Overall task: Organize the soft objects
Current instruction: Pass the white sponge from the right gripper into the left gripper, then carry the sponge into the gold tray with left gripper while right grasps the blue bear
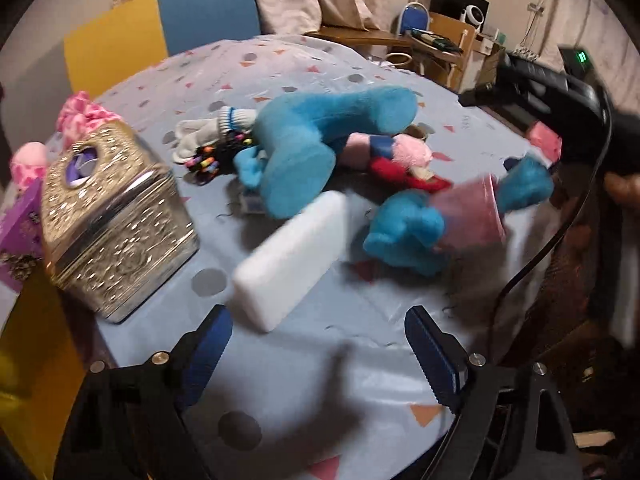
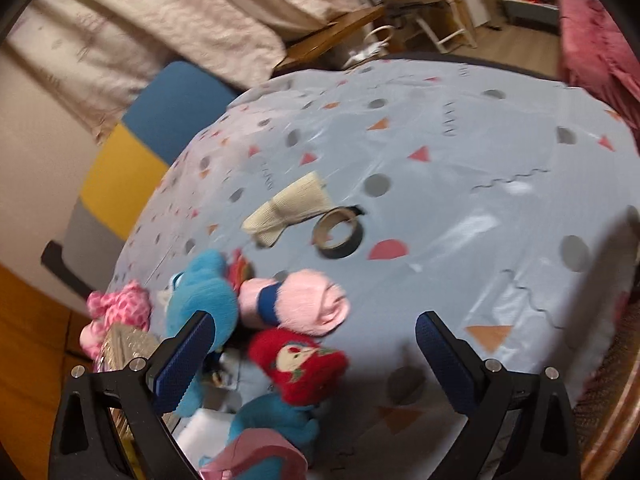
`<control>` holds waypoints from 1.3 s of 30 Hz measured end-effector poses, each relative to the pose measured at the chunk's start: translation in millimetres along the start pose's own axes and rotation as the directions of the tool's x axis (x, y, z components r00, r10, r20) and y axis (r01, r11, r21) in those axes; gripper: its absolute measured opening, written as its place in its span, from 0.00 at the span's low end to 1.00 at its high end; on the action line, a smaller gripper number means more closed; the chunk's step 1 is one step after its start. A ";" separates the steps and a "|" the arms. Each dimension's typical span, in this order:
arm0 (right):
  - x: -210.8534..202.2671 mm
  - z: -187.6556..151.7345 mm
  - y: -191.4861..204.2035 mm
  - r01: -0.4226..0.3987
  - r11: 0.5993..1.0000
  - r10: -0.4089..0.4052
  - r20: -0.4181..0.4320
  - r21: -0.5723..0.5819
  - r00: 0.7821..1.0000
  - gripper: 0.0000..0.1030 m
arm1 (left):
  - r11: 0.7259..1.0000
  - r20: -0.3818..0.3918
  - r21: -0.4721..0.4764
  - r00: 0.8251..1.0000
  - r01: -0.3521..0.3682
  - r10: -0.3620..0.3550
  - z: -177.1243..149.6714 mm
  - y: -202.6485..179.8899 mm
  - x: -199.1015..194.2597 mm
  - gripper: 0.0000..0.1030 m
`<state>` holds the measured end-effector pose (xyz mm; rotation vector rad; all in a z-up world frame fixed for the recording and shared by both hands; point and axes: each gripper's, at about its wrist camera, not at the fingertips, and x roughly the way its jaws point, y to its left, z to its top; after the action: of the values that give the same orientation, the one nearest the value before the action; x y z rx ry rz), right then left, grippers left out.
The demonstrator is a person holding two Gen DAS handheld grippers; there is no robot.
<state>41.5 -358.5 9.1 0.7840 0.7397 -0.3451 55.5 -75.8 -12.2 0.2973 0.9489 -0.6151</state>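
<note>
Currently, both the left gripper (image 1: 318,354) and right gripper (image 2: 316,354) are held wide and empty; a white foam block (image 1: 290,266) is seen lying near the table's (image 1: 360,344) near edge, beside blue plush toys (image 1: 296,148).

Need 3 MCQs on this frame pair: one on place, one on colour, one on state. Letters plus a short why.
1. Where does the white foam block lie?
A. on the tablecloth, ahead of the left tool
B. on top of the metal box
C. on the blue chair

2. What colour is the band around the pink plush?
A. yellow
B. dark blue
C. green

3. How does the right tool stand?
A. shut on the tape roll
B. shut on the red plush
C. open, holding nothing

Answers:
1 A: the block rests on the tablecloth just beyond the left tool, beside the metal box.
2 B: a dark blue band wraps its middle.
3 C: its fingers stand wide apart with nothing gripped; the tape roll lies farther off.
</note>
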 end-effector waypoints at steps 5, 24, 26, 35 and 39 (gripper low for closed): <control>-11.7 5.0 -8.3 -0.003 1.000 0.002 0.063 0.021 0.998 1.00 | 0.999 0.049 -0.019 0.998 0.036 -0.035 20.6 10.6 -12.2 0.86; -1.8 0.9 3.2 -0.068 0.997 0.067 -0.010 -0.031 0.998 1.00 | 0.982 -0.133 0.186 0.991 0.040 -0.015 39.7 0.0 74.5 0.18; -1.3 -0.1 6.0 -0.068 0.997 0.067 -0.015 -0.046 0.998 0.99 | 0.990 -0.109 0.135 0.994 0.036 -0.021 31.5 5.4 68.2 0.18; 18.9 -15.1 41.1 -0.117 0.963 0.060 -0.232 -0.243 0.971 0.87 | 0.986 0.006 -0.125 0.994 0.108 -0.108 -3.8 30.1 6.7 0.19; 24.0 -27.4 66.6 -0.166 0.892 -0.009 -0.384 -0.421 0.923 0.85 | 0.975 0.061 -0.186 0.992 0.124 -0.115 -15.4 42.4 -19.2 0.19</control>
<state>81.2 -293.9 13.0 0.4387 1.0992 0.0641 62.8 -27.7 -6.0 0.0548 0.9739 -0.6341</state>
